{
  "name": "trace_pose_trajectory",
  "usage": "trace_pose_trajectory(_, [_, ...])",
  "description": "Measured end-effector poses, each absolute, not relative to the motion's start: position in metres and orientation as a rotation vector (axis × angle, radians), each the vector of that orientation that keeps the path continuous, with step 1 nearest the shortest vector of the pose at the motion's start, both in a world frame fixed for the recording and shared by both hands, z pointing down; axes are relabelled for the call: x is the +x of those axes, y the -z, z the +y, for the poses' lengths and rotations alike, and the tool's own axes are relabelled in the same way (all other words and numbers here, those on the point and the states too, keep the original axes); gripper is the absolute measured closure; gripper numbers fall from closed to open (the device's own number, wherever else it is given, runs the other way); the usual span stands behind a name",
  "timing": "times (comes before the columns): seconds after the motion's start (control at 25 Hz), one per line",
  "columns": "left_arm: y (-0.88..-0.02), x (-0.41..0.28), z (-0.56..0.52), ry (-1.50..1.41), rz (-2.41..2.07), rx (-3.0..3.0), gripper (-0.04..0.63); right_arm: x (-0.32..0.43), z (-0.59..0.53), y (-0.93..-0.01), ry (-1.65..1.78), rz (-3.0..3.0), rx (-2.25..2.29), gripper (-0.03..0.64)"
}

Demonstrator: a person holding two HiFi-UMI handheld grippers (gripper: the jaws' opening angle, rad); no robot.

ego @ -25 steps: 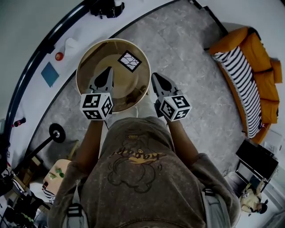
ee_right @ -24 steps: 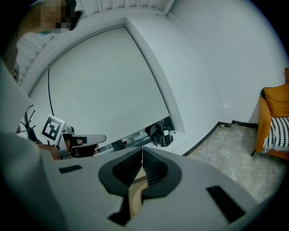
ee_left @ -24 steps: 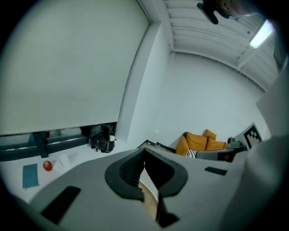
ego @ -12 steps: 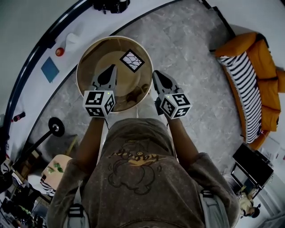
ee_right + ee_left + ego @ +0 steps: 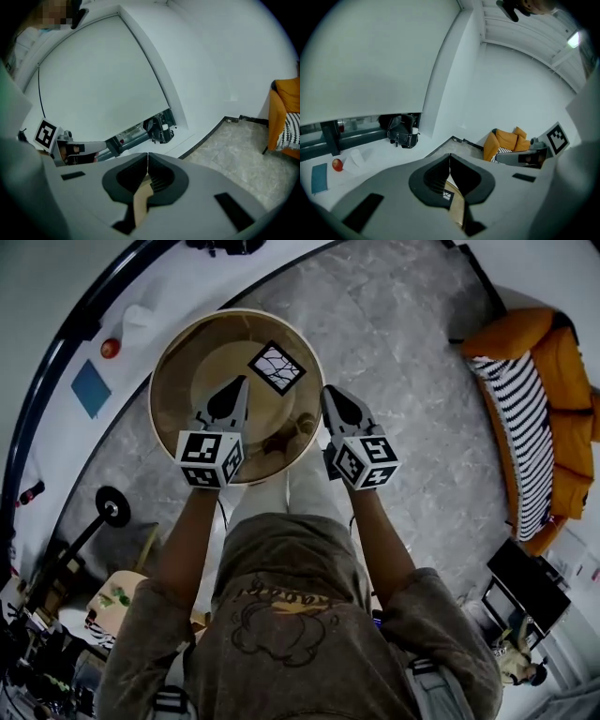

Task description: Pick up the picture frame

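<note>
A small black picture frame (image 5: 277,367) with a white cracked-line picture lies flat on the round wooden table (image 5: 178,371), at its far right part. My left gripper (image 5: 240,382) hovers over the table's middle, shut and empty, its tips just near-left of the frame. My right gripper (image 5: 328,392) is shut and empty too, over the table's right rim, to the right of the frame. In the left gripper view a sliver of the frame (image 5: 447,195) shows through the gap below the shut jaws.
A white ledge runs behind the table with a red ball (image 5: 111,348), a blue pad (image 5: 91,388) and a black bag (image 5: 402,130). An orange sofa with a striped cushion (image 5: 530,409) stands at the right. A floor stand (image 5: 112,509) is at the left.
Both grippers have come down toward the table. The table and frame have drifted left in the head view, so the left gripper's tips now lie closer to the frame. Both stay shut.
</note>
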State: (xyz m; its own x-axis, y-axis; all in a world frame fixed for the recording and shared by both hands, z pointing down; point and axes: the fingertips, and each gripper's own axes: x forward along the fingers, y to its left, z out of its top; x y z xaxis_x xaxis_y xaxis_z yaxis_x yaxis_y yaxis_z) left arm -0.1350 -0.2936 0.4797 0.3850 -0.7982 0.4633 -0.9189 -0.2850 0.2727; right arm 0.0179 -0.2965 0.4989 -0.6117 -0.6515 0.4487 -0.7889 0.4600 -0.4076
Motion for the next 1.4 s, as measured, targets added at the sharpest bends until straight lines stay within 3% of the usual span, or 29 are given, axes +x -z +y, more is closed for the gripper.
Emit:
trace_pose_trajectory(0.84, [-0.662,-0.14,-0.341,-0.332,-1.443,2.115,0.575,0.0,-0.328,-0.68,-0.95,-2.373,1.262,0.597])
trace_pose_trajectory(1.24, [-0.704,-0.138,-0.34,-0.398,-1.381,2.122,0.574,0.0,-0.323,-0.718,-0.98,-2.297,1.279,0.595])
trace_pose_trajectory(1.32, [-0.708,-0.137,-0.34,-0.401,-1.372,2.118,0.542,0.0,-0.322,-0.721,-0.989,-2.288,1.272,0.56])
trace_pose_trajectory(1.4, [-0.712,-0.136,-0.34,-0.406,-1.363,2.115,0.488,-0.001,-0.322,-0.726,-1.011,-2.275,1.271,0.475])
